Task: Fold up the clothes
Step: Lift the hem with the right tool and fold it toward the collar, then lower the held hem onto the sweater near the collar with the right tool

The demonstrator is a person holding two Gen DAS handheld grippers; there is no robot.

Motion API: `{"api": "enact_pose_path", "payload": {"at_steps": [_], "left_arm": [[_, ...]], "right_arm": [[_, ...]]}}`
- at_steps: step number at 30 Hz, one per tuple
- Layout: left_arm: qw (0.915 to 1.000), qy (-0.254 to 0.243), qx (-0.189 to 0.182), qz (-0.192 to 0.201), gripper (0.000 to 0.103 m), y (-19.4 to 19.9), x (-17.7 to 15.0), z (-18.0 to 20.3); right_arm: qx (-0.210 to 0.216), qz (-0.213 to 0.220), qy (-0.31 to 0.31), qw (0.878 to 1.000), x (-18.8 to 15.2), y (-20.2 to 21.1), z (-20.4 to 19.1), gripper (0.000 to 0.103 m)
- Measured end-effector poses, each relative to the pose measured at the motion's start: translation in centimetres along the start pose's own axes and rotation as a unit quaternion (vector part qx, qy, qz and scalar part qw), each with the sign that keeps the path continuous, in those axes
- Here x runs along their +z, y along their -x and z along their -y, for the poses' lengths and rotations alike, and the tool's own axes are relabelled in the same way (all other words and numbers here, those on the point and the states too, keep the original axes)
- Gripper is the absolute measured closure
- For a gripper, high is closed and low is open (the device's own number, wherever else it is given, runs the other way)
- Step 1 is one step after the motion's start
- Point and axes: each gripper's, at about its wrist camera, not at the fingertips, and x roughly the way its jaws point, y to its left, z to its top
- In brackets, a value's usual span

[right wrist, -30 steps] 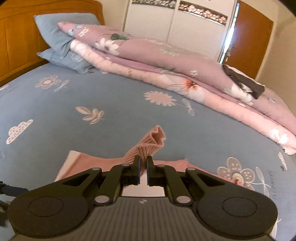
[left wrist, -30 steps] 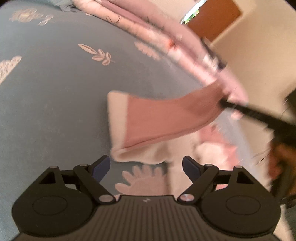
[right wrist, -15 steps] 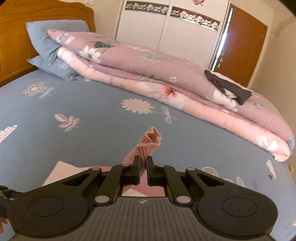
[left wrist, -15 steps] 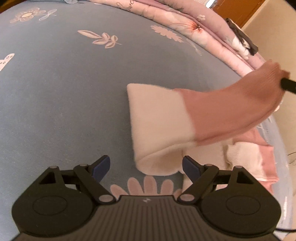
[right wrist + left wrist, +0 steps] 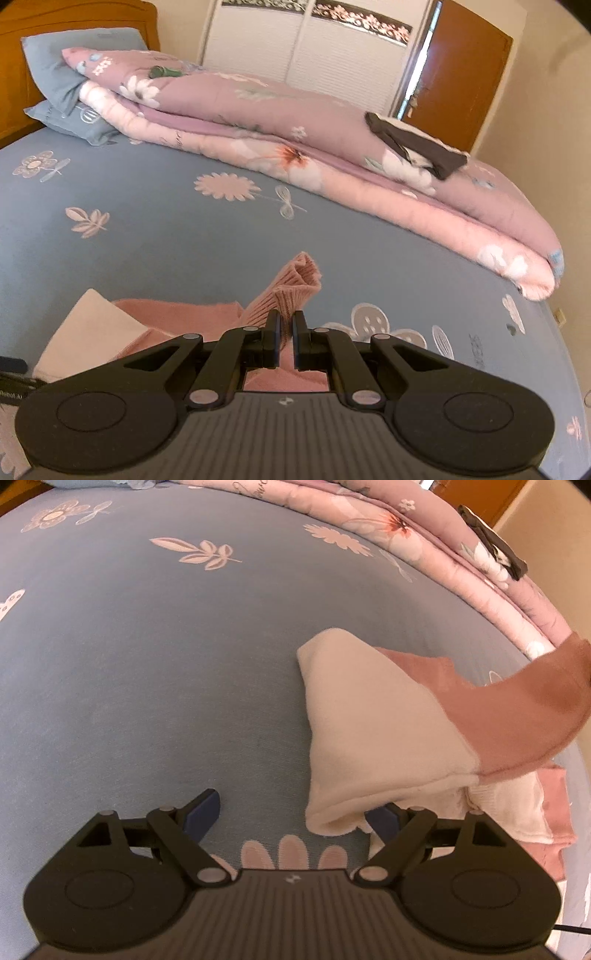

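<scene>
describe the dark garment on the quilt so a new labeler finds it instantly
Start at the blue bed sheet, then the long pink floral quilt rolled along its far side. Near the quilt's door end lies the dark garment, the only charcoal thing among pastels.

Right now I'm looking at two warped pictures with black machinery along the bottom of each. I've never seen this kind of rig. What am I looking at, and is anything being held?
There is no robot here. A person carries a two-finger tool in each hand, and a fisheye camera on each looks forward along its fingers, which explains the warping.

The left tool is open and holds nothing, with one finger partly behind the cream end of the garment.

The right tool is shut on the ribbed pink cuff of that same pink and cream garment, lifting it off the blue bed.

Further back lie a folded pink quilt with dark clothing on it, and pillows.
</scene>
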Motion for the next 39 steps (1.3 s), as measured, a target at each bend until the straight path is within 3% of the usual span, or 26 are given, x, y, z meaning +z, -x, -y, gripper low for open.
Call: {"api": "enact_pose_path", "payload": {"at_steps": [10,22,27,30,34,36,39], "left_arm": [[0.9998,-0.010,0.015,-0.003,0.018,-0.1,-0.1,0.8],[0.9996,-0.021,0.019,-0.002,0.018,-0.4,-0.3,1.0],[0.9994,-0.027,0.022,-0.005,0.018,-0.6,-0.2,1.1],[0.9993,-0.028,0.024,-0.006,0.018,-0.6,-0.2,1.2],[0.9994,-0.022,0.026,-0.011,0.018,-0.5,0.0,1.3],[0.9992,-0.026,0.026,-0.016,0.018,-0.5,0.0,1.5],[0.9988,-0.038,0.024,-0.019,0.018,-0.3,0.1,1.8]], "right_arm": [[-0.027,-0.029,-0.015,0.999,-3.0,0.3,3.0,0.095],[-0.012,-0.085,-0.102,0.991,-8.0,-3.3,5.4,0.094],[0.020,-0.128,-0.204,0.970,-11.0,-5.8,7.7,0.094],[0.039,-0.158,-0.281,0.946,-13.0,-7.0,9.2,0.094],[0.062,-0.153,-0.370,0.914,-14.5,-6.7,11.0,0.094],[0.060,-0.140,-0.381,0.912,-14.2,-5.9,11.4,0.095],[0.051,-0.115,-0.375,0.919,-13.2,-4.2,12.0,0.095]]}}
